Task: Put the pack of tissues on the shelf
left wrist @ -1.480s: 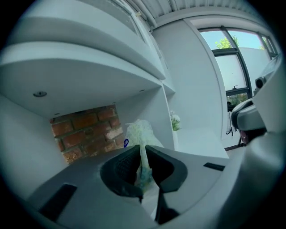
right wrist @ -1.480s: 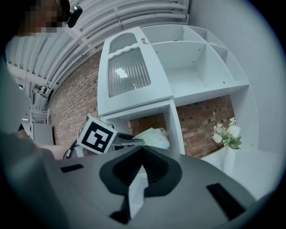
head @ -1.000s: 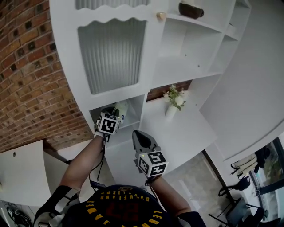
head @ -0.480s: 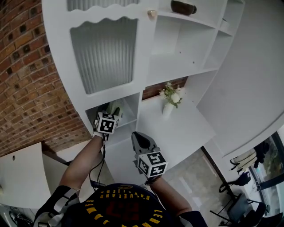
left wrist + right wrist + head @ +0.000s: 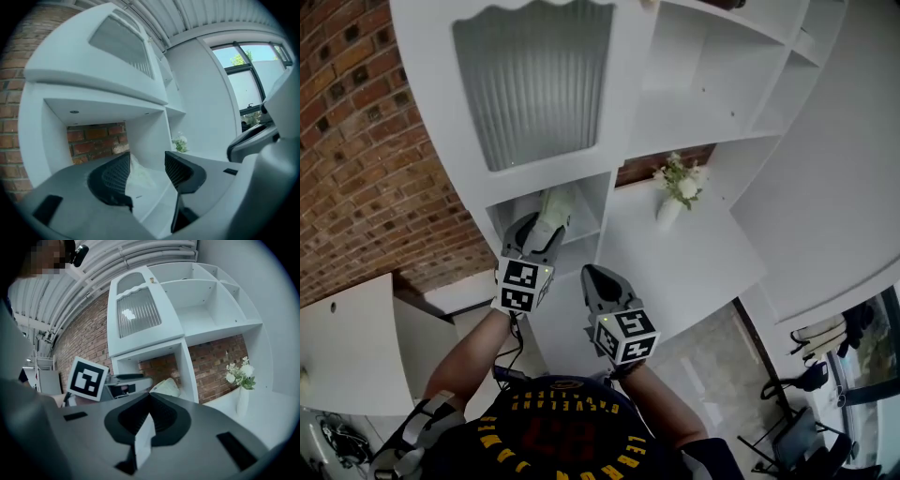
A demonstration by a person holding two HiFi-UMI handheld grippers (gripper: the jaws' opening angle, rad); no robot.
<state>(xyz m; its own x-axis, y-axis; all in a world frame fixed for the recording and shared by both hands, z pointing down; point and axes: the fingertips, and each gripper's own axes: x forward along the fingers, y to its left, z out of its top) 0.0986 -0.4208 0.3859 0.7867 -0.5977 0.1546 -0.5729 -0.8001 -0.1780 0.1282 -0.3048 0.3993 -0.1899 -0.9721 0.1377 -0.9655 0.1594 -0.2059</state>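
The pack of tissues (image 5: 555, 206) stands in the low shelf compartment (image 5: 584, 223) under the ribbed glass door, free of both grippers. My left gripper (image 5: 539, 232) hovers just outside that opening; its jaws have just been opening and stand wide apart. In the left gripper view the pack of tissues (image 5: 139, 174) lies beyond the pads (image 5: 112, 177), untouched, on the shelf floor (image 5: 151, 193). My right gripper (image 5: 592, 277) hangs beside it with its jaws together and nothing in them. The right gripper view shows the pack of tissues (image 5: 167, 386) inside the compartment and the left gripper (image 5: 129, 381) in front of it.
A small vase of white flowers (image 5: 675, 192) stands on the white counter (image 5: 703, 272) to the right of the compartment. The ribbed glass door (image 5: 534, 80) is above, a brick wall (image 5: 366, 159) to the left. An open white panel (image 5: 347, 347) lies at lower left.
My left gripper has let go of the tissue pack, opened, and pulled back out of the compartment toward me. The pack stays on the shelf. The right gripper has kept still.
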